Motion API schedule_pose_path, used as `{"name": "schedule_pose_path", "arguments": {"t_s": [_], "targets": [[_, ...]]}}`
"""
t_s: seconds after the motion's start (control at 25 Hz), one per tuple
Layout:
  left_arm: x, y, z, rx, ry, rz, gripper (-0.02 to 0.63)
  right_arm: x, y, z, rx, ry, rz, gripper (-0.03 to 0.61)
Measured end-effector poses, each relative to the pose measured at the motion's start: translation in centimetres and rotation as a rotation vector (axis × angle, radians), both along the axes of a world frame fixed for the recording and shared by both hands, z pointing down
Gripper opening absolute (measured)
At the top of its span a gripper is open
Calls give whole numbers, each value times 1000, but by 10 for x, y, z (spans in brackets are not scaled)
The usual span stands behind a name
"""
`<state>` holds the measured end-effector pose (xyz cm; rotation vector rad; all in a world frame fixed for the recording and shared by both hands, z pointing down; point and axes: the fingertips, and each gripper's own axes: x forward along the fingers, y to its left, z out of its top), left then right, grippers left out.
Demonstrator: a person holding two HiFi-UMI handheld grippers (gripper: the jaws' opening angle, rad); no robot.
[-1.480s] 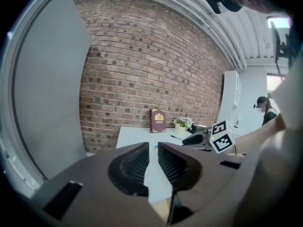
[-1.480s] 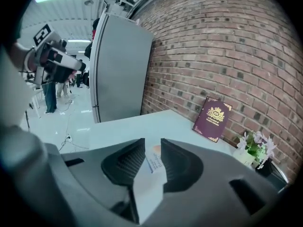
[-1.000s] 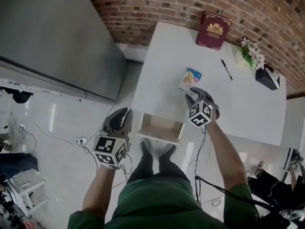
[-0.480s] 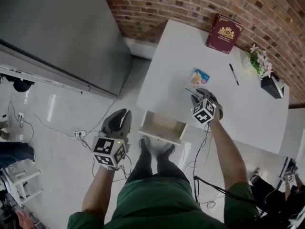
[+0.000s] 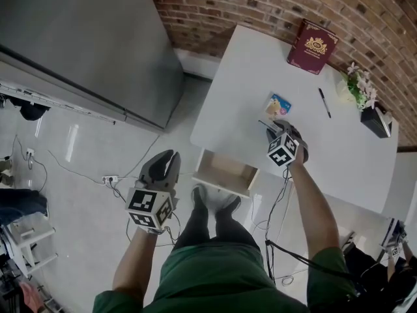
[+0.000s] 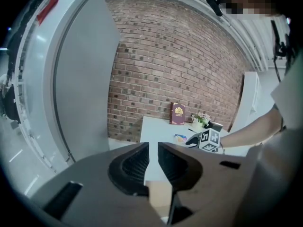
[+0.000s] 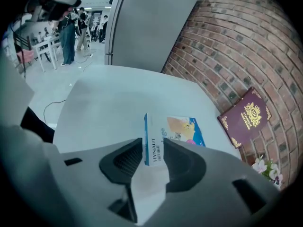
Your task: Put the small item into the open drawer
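The box (image 7: 183,130) lies on the white table (image 5: 247,77), well apart from the open drawer (image 5: 220,185). Its narrow side reads "HYNAUT"; its blue top bears a cartoon print, and only the letters "ge" are legible there. The right gripper (image 7: 152,144) is released: its jaws have just been opening and now stand wide about the box's near corner, not pressing on it. The left gripper (image 6: 153,146) is empty, its jaws a narrow gap apart, over the floor (image 5: 78,155) at the drawer's 8 o'clock.

At the box's 1 o'clock a maroon book (image 5: 312,46) carries a gold crest, its lettering too small to read. A pen (image 5: 324,102) lies at 3 o'clock, with flowers (image 5: 359,87) beyond it. A brick wall (image 5: 260,5) backs the table; cables trail across the glossy floor.
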<state>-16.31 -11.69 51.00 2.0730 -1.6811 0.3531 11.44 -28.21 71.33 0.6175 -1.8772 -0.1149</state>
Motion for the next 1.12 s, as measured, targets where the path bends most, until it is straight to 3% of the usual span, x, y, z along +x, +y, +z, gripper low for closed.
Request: {"name": "schedule_pose_path", "arguments": {"t_s": [0.52, 0.76, 0.92, 1.12], "targets": [[5, 8, 1, -30, 21, 12, 52, 2, -8, -3, 77, 50, -10, 99], [0, 9, 5, 0, 0, 11, 52, 2, -11, -24, 118, -9, 30, 67], [15, 9, -3, -22, 28, 44, 52, 1, -8, -45, 124, -75, 72, 57], [24, 6, -11, 12, 28, 69, 52, 2, 0, -65, 130, -137, 106, 55]]}}
